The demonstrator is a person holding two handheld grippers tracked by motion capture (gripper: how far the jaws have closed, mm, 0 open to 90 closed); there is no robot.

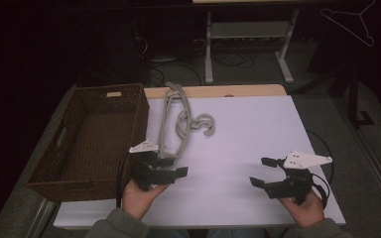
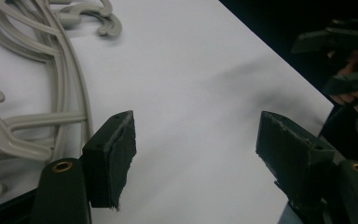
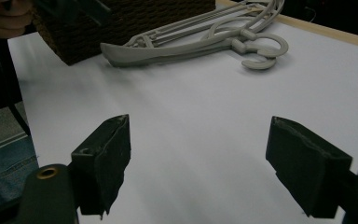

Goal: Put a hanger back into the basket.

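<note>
Several grey plastic hangers [image 1: 178, 124] lie in a tangled pile on the white tabletop [image 1: 248, 129], just right of a brown wicker basket [image 1: 141, 119]. My left gripper [image 1: 174, 166] hovers at the pile's near end, open with nothing between its jaws. In the left gripper view the hangers [image 2: 51, 70] lie left of the open left gripper [image 2: 196, 126]. My right gripper [image 1: 261, 171] stands open over bare table near the front right. The right gripper view has the right gripper [image 3: 198, 126] open and the hangers [image 3: 200, 39] and basket [image 3: 121, 23] beyond.
The basket's inside looks bare. A thin wire hanger [image 1: 349, 22] hangs in the dark at the top right. White desk legs [image 1: 208, 49] and cables stand on the floor behind the table. A wooden strip [image 1: 218, 91] runs along the far edge.
</note>
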